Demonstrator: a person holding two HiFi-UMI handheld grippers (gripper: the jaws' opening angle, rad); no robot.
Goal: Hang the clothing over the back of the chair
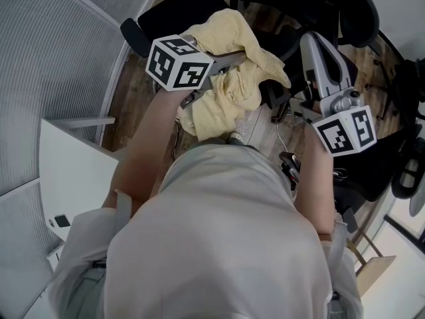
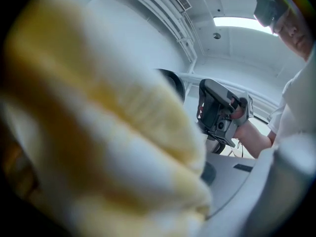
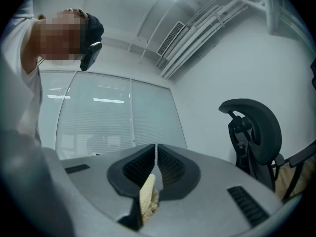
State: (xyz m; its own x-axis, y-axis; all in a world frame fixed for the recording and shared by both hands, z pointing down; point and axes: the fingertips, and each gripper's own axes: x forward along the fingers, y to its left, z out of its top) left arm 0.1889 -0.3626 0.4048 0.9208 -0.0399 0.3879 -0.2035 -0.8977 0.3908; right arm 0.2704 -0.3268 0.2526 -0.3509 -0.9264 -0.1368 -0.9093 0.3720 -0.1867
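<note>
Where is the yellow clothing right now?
In the head view the yellow clothing is bunched at top middle, over the black chair; the right gripper pinches a bit of it.

Head cam sat above the person's shoulders point(image 1: 219, 244), aimed steeply down onto the yellow garment point(image 1: 229, 72) from mid-range. Left gripper cam was right up vs. the garment, blurred cloth filling most of the frame, and faced past it twd the right gripper point(image 2: 217, 113). Right gripper cam looked away from the garment & slightly up, w/ only a strip of it at frame bottom. Head & left views shared garment + right gripper.
</note>
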